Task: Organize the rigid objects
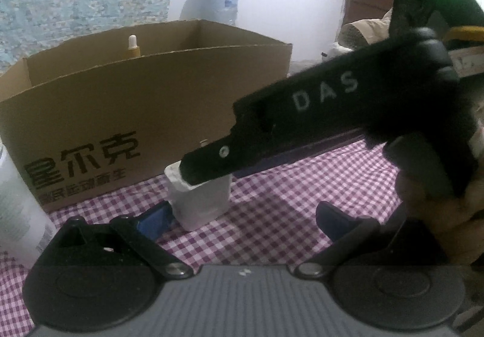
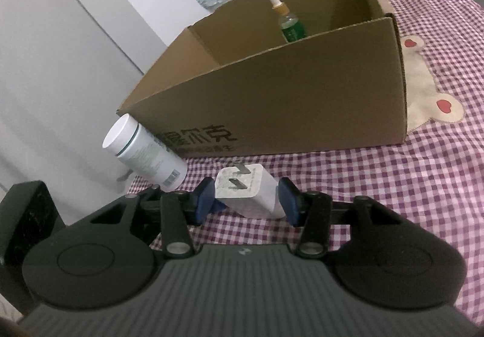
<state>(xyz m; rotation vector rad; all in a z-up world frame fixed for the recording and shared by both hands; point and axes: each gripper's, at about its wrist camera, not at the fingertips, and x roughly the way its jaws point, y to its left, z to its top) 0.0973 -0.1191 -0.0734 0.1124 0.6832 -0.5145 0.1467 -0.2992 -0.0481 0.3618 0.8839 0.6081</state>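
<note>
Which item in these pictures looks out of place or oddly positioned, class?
The white charger plug lies on the checked cloth with its prongs facing up, between the pads of the right hand-held gripper, outside the cardboard box. The dropper bottle already stands inside. Nothing looks spilled or damaged.

A purple-checked cloth (image 2: 393,186) with a bear patch (image 2: 423,95) covers the surface; a water jug (image 1: 224,1) stands against the far wall.

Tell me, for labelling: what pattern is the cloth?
Purple-and-white check cloth; clearest in right wrist view.
</note>
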